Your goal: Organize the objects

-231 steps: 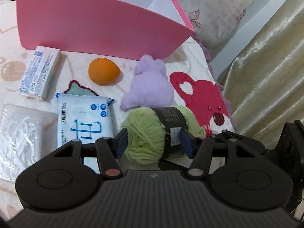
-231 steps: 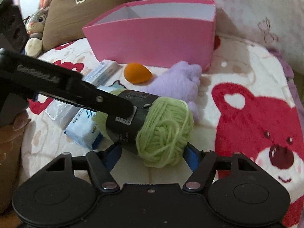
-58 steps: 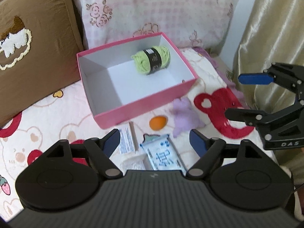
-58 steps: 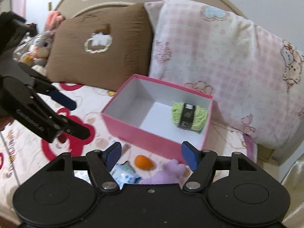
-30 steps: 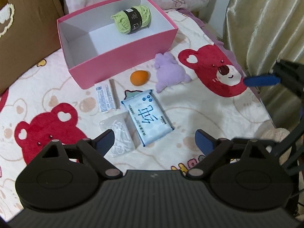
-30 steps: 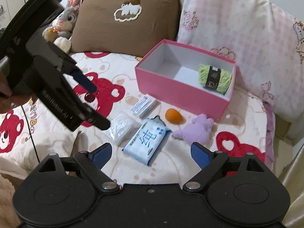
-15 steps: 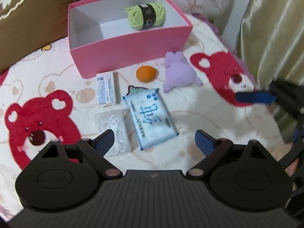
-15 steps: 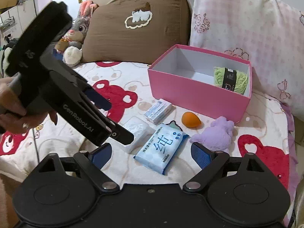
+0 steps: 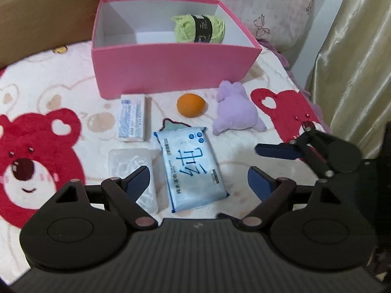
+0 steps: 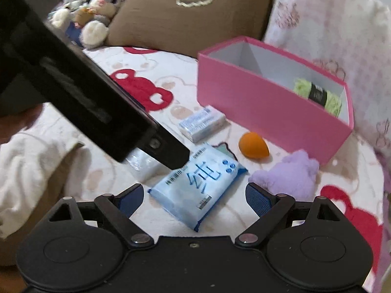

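Observation:
A pink box (image 9: 171, 66) stands on the bedspread with a green yarn ball (image 9: 198, 29) inside. In front of it lie an orange egg-shaped sponge (image 9: 191, 105), a purple plush (image 9: 234, 112), a blue wipes pack (image 9: 193, 168), a small white packet (image 9: 132, 120) and a clear bag of white sticks (image 9: 127, 161). My left gripper (image 9: 198, 178) hovers over the wipes pack, its jaws closing but wide apart, pressing nothing. My right gripper (image 10: 194, 193) is open above the same wipes pack (image 10: 195, 185), beside the plush (image 10: 290, 175).
A brown pillow (image 10: 185, 17) and a pink checked pillow (image 10: 330, 24) lean behind the box (image 10: 256, 105). A gold curtain (image 9: 354, 61) hangs past the bed's right edge. A stuffed rabbit (image 10: 97, 12) sits far left. The left gripper's black body (image 10: 97, 112) crosses the right wrist view.
The yarn ball, held earlier, now lies in the box. Both grippers have come down toward the items on the bed. The left jaws have narrowed slightly.

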Motion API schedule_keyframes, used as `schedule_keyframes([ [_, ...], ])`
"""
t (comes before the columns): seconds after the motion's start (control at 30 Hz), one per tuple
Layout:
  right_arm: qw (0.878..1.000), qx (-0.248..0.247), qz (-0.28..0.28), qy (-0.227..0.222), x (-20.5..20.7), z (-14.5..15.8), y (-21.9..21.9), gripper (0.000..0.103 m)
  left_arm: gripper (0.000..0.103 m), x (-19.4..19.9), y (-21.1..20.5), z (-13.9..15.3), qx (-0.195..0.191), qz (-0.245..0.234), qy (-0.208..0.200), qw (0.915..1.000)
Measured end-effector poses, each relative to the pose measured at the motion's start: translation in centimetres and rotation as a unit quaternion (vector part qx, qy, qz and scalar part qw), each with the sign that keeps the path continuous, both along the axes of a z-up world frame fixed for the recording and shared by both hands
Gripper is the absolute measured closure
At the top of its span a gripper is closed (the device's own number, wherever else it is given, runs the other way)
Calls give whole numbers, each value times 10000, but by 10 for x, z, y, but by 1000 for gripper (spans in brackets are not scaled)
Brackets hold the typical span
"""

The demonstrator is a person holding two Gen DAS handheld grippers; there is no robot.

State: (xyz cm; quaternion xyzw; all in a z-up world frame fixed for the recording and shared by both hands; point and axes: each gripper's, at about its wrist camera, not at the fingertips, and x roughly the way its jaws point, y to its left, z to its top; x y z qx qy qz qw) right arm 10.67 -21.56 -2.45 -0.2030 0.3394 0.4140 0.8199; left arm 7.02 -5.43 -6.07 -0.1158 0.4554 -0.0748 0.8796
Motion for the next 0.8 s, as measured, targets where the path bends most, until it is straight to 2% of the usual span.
schedule_keyframes([
  [0.2,9961,409,-358,691,21,-20,-11,10,25,10,-1,-28,-190,-22,185,9996],
  [0.3,9937,448,-402,944,26,-28,-11,10,39,13,-1,-40,-310,-9,171,9994],
  [0.43,9927,394,-359,1079,28,-37,-6,11,41,17,-5,-50,-406,-69,240,9989],
  [0.53,9912,413,-287,1225,30,-41,-3,16,41,22,-8,-58,-393,25,359,9986],
  [0.63,9905,376,-201,1305,29,-44,0,26,43,29,-12,-67,-283,102,519,9982],
  [0.7,9907,305,-194,1314,29,-48,2,40,43,32,-11,-71,-311,248,696,9968],
  [0.73,9913,229,-207,1276,29,-51,4,42,43,33,-8,-71,-385,317,692,9964],
  [0.8,9930,71,-308,1136,29,-55,5,57,43,36,-6,-73,-505,364,741,9953],
])
